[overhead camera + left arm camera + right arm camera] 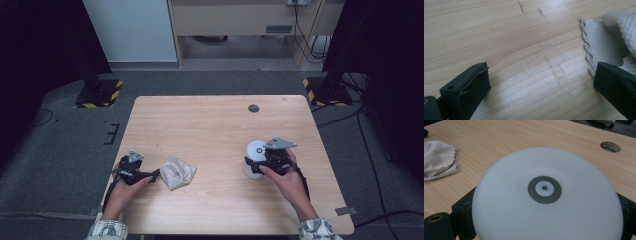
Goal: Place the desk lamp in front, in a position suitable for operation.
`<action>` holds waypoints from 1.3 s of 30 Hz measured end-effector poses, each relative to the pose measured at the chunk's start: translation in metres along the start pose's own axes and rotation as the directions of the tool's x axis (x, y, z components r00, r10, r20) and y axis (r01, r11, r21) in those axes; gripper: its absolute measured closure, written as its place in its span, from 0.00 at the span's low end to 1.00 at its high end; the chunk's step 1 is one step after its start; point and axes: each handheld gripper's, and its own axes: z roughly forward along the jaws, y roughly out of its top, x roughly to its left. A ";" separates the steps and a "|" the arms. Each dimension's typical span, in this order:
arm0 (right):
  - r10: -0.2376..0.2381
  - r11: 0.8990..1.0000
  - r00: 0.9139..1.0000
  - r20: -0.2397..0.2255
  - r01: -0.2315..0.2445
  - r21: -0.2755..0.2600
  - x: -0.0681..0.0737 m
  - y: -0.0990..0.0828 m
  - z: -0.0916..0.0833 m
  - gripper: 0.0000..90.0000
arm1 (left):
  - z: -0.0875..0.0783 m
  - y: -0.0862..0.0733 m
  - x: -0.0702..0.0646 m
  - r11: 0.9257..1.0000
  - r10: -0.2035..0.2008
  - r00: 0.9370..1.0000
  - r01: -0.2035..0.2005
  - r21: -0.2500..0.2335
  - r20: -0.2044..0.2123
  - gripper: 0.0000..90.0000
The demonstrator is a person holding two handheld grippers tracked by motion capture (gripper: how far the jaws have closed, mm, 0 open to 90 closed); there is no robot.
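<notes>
A white round lamp with a dark ring button on its dome stands on the right half of the wooden table. My right gripper reaches it from the right. Its jaws stand wide apart, one on each side under the dome, which hides the pads. A crumpled pale cloth lies at the left front. My left gripper rests low just left of the cloth and is open. One jaw sits at the cloth's scalloped edge, with bare wood between the jaws.
A round cable hole is near the table's far edge, also in the right gripper view. Grey carpet surrounds the table, with cables and two yellow-striped stand bases beyond it. The table's middle is bare wood.
</notes>
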 end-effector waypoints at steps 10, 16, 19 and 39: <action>-0.037 0.999 0.998 -0.059 0.037 -0.002 0.033 0.008 0.002 0.10 | 0.000 0.000 0.000 1.000 0.001 1.000 -0.001 0.000 0.001 0.00; -0.074 0.997 0.993 -0.090 0.076 0.021 0.054 0.010 0.009 0.10 | 0.000 0.000 0.000 1.000 0.002 1.000 -0.002 0.000 0.002 0.00; -0.083 0.996 0.991 -0.109 0.084 0.013 0.063 0.010 0.012 0.10 | 0.000 0.000 0.000 1.000 0.003 1.000 -0.003 0.000 0.003 0.00; -0.101 0.994 0.981 -0.163 0.107 0.028 0.085 0.009 0.022 0.05 | 0.000 0.000 0.000 1.000 0.000 1.000 0.000 0.001 0.000 0.00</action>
